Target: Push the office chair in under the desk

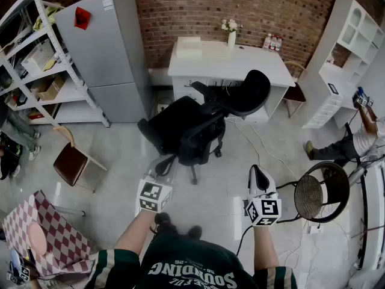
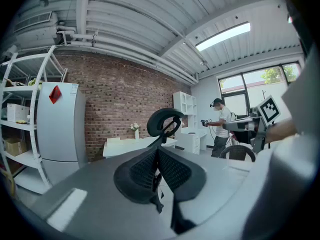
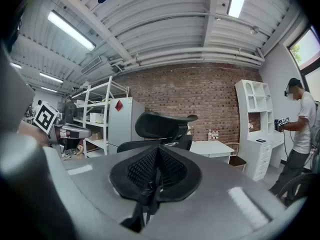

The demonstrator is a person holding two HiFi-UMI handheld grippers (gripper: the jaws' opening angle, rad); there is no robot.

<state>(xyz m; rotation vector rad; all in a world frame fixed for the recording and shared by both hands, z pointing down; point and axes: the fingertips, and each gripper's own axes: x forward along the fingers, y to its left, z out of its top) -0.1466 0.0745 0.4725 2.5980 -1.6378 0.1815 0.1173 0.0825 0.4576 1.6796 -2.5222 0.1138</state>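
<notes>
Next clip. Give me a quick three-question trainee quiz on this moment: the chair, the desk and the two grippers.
1. True or false: the office chair already sits tucked under the white desk.
2. Pick one. The left gripper and the right gripper are: A) both shut on nothing; B) both wide open; C) both shut on the chair's armrest.
3. In the head view, what tall appliance stands left of the desk, against the brick wall?
Key: 1 false, it stands out in front of the desk; 2 A; 3 the grey fridge.
</notes>
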